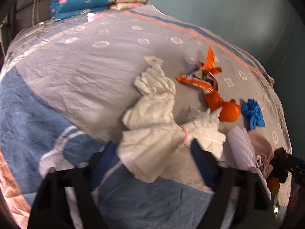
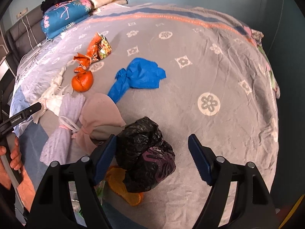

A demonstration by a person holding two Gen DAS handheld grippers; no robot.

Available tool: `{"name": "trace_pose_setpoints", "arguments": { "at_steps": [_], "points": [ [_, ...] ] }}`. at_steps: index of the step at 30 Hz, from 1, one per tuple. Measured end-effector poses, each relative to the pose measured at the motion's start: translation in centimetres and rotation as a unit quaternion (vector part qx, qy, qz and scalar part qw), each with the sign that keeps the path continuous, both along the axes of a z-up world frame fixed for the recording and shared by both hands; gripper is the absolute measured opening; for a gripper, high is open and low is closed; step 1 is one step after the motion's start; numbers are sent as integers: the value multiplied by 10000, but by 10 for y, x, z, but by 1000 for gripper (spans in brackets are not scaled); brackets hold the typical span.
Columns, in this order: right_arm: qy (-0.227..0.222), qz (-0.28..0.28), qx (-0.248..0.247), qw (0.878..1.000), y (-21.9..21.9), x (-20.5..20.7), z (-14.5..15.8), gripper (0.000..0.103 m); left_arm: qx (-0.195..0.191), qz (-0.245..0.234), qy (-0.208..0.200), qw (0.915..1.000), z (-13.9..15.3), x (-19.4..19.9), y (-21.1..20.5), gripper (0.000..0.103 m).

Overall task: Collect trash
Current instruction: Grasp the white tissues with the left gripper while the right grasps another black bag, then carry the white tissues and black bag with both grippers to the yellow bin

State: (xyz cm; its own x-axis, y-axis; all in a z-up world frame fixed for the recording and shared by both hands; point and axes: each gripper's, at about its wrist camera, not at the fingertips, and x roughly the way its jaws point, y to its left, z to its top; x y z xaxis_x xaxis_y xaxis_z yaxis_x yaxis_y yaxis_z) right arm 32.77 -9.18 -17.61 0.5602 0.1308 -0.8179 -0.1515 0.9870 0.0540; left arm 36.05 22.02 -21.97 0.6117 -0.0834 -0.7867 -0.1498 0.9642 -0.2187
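Note:
Tied bags and wrappers lie scattered on a grey flowered bedspread (image 2: 219, 72). My left gripper (image 1: 152, 145) points down at a crumpled white bag (image 1: 150, 114). The bag fills the gap between the two blue pads and hides the left fingertip; I see no clear squeeze. My right gripper (image 2: 152, 137) straddles a black bag (image 2: 144, 152) that rests on an orange bag (image 2: 124, 187). Its left pad is against the black bag and its right pad stands clear. Farther off lie an orange snack wrapper (image 2: 95, 51), a round orange bag (image 2: 83, 81) and a blue bag (image 2: 139, 74).
A lilac bag (image 2: 64, 126) and a pale pink bag (image 2: 101, 118) lie between the two grippers. Folded quilts (image 2: 64, 17) are stacked by the dark headboard (image 2: 19, 30). A teal wall runs along the bed's far side. A hand (image 2: 11, 152) holds the left gripper's handle.

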Motion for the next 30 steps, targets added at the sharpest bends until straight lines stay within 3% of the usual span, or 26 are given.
{"name": "trace_pose_setpoints", "arguments": {
  "at_steps": [1, 3, 4, 8, 13, 22, 30],
  "points": [
    [93, -10, 97, 9999, -1, 2, -3, 63, 79, -17, 37, 10000, -2, 1, -3, 51],
    [188, -9, 194, 9996, -1, 4, -7, 55, 217, -18, 24, 9998, -4, 2, -6, 42],
    [231, 6, 209, 9995, 0, 4, -9, 48, 204, -17, 16, 9998, -4, 1, -6, 35],
    [195, 108, 139, 9997, 6, 3, -10, 37, 88, -5, -13, 10000, -2, 0, -5, 17],
    [121, 121, 122, 9998, 8, 1, -6, 28, 68, -9, -104, 9999, 5, -6, -6, 14],
    [-184, 138, 276, 9994, 6, -19, 26, 26, -104, -70, -379, 9992, 36, -35, -7, 14],
    [-360, 221, 462, 9980, 3, -47, 51, 26, -36, -118, -568, 9983, 56, -65, -13, 14]
  ]
}}
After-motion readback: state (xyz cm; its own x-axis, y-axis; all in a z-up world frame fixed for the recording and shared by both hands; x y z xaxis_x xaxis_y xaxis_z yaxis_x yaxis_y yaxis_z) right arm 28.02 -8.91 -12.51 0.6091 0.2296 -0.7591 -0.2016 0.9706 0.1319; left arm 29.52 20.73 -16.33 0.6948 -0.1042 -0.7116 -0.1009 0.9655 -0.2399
